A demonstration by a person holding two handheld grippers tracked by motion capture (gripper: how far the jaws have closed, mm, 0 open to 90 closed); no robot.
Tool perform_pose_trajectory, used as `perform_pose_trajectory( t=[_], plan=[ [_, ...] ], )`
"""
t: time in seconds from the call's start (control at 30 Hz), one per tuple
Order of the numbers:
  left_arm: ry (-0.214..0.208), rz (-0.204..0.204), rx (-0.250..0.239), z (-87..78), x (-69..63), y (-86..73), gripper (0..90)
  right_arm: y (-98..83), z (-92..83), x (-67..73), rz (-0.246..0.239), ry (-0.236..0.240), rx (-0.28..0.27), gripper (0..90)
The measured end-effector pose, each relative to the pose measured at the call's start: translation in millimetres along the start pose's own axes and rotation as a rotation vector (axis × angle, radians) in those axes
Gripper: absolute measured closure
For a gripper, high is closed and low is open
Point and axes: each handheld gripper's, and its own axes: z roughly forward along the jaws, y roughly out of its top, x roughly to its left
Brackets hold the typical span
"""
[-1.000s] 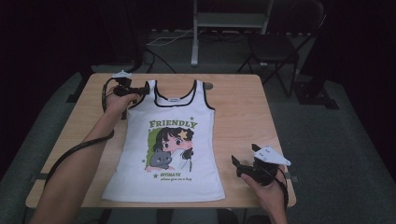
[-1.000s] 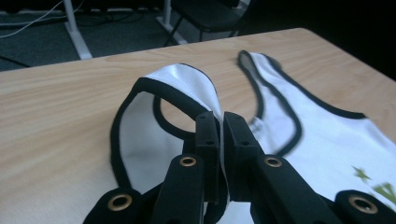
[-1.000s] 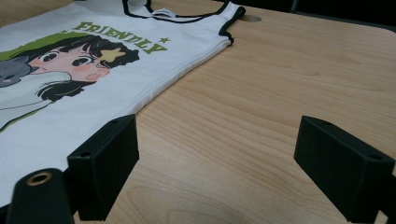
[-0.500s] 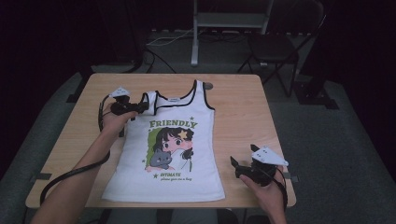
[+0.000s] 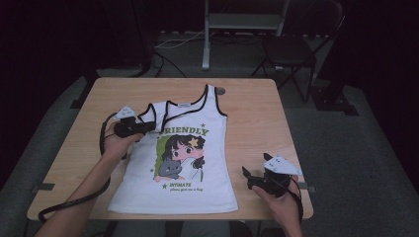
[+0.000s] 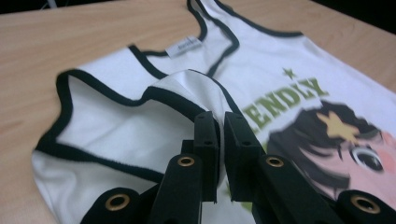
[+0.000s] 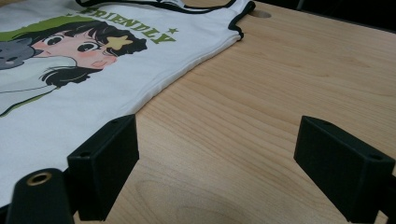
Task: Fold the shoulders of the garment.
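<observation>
A white tank top with black trim and a green "FRIENDLY" cartoon print lies flat on the wooden table. My left gripper is shut on the top's left shoulder strap, which is pulled inward and folded over the chest; the black jaws pinch the trimmed fabric between them. The other strap lies flat. My right gripper rests near the table's front right, just right of the hem, open with bare wood between its jaws. The shirt's side edge lies to its left.
A small round hole sits in the table beside the top's right strap. Behind the table stand a dark folding chair and a metal stand. The left cable trails off the front left edge.
My left gripper has moved nearer and to the right, dragging the shoulder strap off the table's far side and over the shirt's chest. The right gripper has stayed put.
</observation>
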Motion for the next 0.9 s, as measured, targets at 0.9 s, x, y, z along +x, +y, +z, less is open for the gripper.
perform_pose_trajectory(
  t=[0.9],
  plan=[
    [-0.052, 0.107, 0.135, 47.5, 42.4, 33.9, 60.8, -0.2, -0.4, -1.6, 0.008, 0.006, -0.007, 13.3]
  ],
)
